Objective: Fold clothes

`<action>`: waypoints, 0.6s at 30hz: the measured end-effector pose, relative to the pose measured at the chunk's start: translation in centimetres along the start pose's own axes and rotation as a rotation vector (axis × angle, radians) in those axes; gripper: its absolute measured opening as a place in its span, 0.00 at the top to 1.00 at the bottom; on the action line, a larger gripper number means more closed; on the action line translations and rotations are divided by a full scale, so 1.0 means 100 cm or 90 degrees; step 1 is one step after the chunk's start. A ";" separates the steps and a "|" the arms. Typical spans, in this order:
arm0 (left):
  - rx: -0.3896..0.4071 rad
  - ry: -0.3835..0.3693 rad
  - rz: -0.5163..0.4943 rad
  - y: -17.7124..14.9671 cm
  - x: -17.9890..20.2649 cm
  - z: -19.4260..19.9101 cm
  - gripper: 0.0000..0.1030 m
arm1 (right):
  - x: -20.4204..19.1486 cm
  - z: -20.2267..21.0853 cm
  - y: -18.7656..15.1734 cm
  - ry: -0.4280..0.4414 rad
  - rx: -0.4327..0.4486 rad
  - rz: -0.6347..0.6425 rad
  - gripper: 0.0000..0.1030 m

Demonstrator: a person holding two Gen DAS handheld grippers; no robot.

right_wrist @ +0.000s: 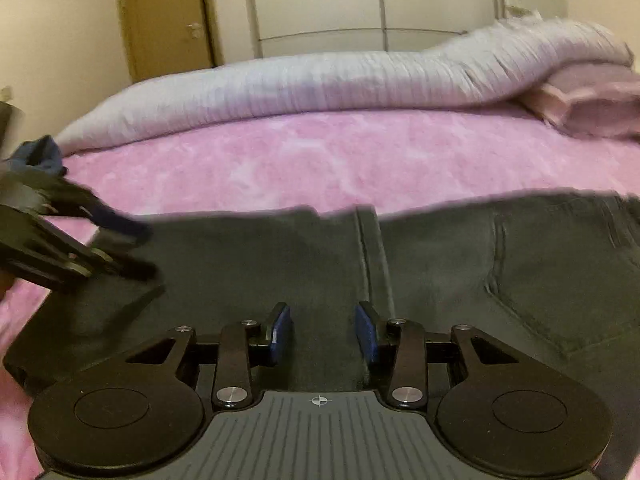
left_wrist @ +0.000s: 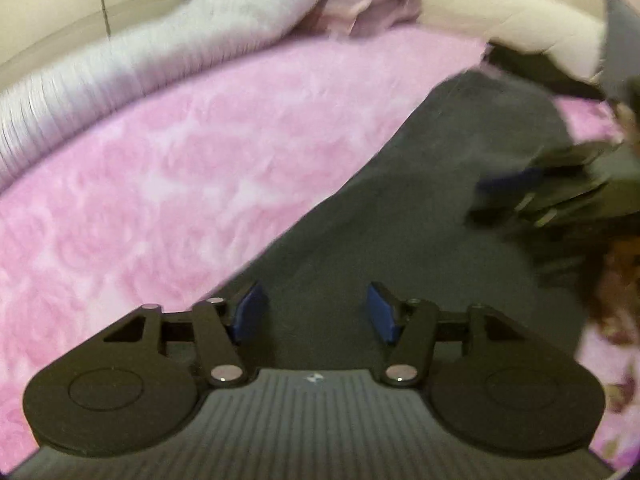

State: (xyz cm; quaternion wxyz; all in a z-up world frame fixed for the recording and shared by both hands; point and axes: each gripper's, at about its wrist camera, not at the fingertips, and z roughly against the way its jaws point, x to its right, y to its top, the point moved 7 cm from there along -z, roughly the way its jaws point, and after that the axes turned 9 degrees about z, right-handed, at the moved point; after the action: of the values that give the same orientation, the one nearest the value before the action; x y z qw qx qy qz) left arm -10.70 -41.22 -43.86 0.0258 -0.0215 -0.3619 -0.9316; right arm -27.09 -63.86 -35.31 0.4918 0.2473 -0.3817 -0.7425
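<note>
We see the left gripper (left_wrist: 314, 312) with its two blue pads standing well apart, nothing between them, poised over dark fabric. That fabric is the dark grey jeans (left_wrist: 400, 216), which run from the near edge of the left wrist view up toward the far right, laid flat on the pink blanket (left_wrist: 180, 168). The right gripper (left_wrist: 516, 196) comes in from the right side of the same view, blurred, low over the jeans.

In the right wrist view, the right gripper (right_wrist: 323, 332) also has its blue pads set wide, empty, directly above the jeans (right_wrist: 460, 264) near a vertical seam (right_wrist: 370, 264). A back pocket (right_wrist: 560, 280) with its stitching lies to the right of that seam (so we are looking at the seat end of the garment). The far edge of the jeans runs unevenly across the middle of the view against the pink blanket (right_wrist: 320, 160). At the left, the left gripper (right_wrist: 120, 248) reaches in low over the jeans, smeared by motion, so from here we cannot tell whether it touches the cloth.

Beyond the blanket, a pale ribbed duvet (right_wrist: 320, 84) lies bunched along the far side of the bed, a mauve pillow (right_wrist: 592, 108) at its right end. Behind stand white wardrobe doors (right_wrist: 360, 4) and a wooden door (right_wrist: 168, 16).
</note>
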 end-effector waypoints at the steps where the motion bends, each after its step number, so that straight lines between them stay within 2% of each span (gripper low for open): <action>1: 0.005 -0.003 0.002 0.000 -0.002 -0.002 0.51 | 0.003 -0.002 0.008 0.001 0.006 0.003 0.61; 4: 0.015 -0.010 0.004 -0.001 -0.004 -0.002 0.51 | 0.010 -0.013 0.034 0.011 0.017 0.013 0.61; 7: 0.022 -0.009 0.006 -0.004 -0.005 -0.002 0.51 | 0.014 -0.057 0.044 0.043 -0.050 0.037 0.61; 9: 0.021 0.000 0.010 -0.001 -0.003 0.000 0.52 | 0.017 -0.077 0.049 0.064 -0.060 0.035 0.61; 11: 0.031 0.019 0.016 0.000 -0.003 0.012 0.53 | 0.021 -0.066 0.056 0.070 -0.059 0.006 0.61; 13: 0.053 0.032 0.023 -0.003 -0.006 0.031 0.52 | 0.019 -0.038 0.058 0.070 -0.031 -0.008 0.61; 15: 0.070 0.038 0.040 -0.011 -0.011 0.054 0.52 | 0.013 -0.017 0.050 0.064 -0.020 -0.014 0.61; 18: 0.065 0.050 0.060 -0.032 -0.018 0.071 0.51 | 0.001 0.005 0.031 0.053 -0.021 -0.021 0.61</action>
State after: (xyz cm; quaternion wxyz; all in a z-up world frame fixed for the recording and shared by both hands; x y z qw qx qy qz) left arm -8.96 -33.99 -40.91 0.0852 -0.0004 -0.4064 -0.9097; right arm -25.88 -64.49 -32.50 0.4989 0.2760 -0.3443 -0.7459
